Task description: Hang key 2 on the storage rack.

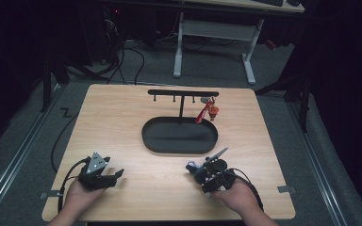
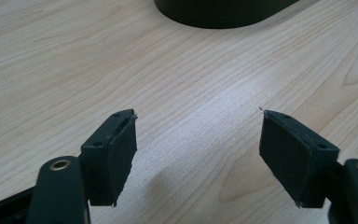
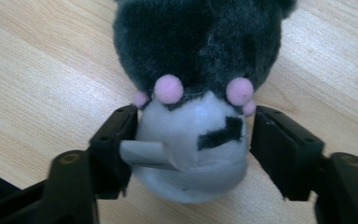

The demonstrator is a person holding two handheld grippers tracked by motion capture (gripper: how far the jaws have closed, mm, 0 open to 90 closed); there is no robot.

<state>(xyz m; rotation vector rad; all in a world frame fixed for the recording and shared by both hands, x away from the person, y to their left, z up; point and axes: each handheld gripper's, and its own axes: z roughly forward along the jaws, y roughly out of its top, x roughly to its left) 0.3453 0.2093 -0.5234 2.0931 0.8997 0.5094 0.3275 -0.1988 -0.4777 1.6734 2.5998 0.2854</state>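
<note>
On the wooden table [image 1: 136,101], the biggest item is the black oval tray [image 1: 179,135] with its T-shaped hook rack [image 1: 183,93] rising from the far rim. One red keychain charm [image 1: 207,112] hangs on the right-end hook, the other hooks are bare. Judgement: the rack is where charms end up, so the plush is probably headed for a free hook.

Your plush toy keychain [image 3: 200,98] lies on the table near the front edge, right of centre, well short of the tray. It is dark grey fur on top, pale face below, pink pom-poms between, with a small grey tag at its side. It lies flat, so you're coming at it from the near side, low.

Your right gripper [image 3: 193,140] brackets the pale face. The left jaw looks in contact at the tag side; the right jaw sits at the cheek, and I can't tell if it presses. No visible squash in the plush, so I'd call it not yet gripped. In the high view the right gripper [image 1: 202,172] is angled forward-left, hand low at the table edge.

Your left gripper [image 2: 198,154] is parked: jaws wide apart, nothing between them, bare wood beyond and the tray rim ahead. High view has the left gripper [image 1: 107,176] resting at front left, pointing right, well apart from the plush.
</note>
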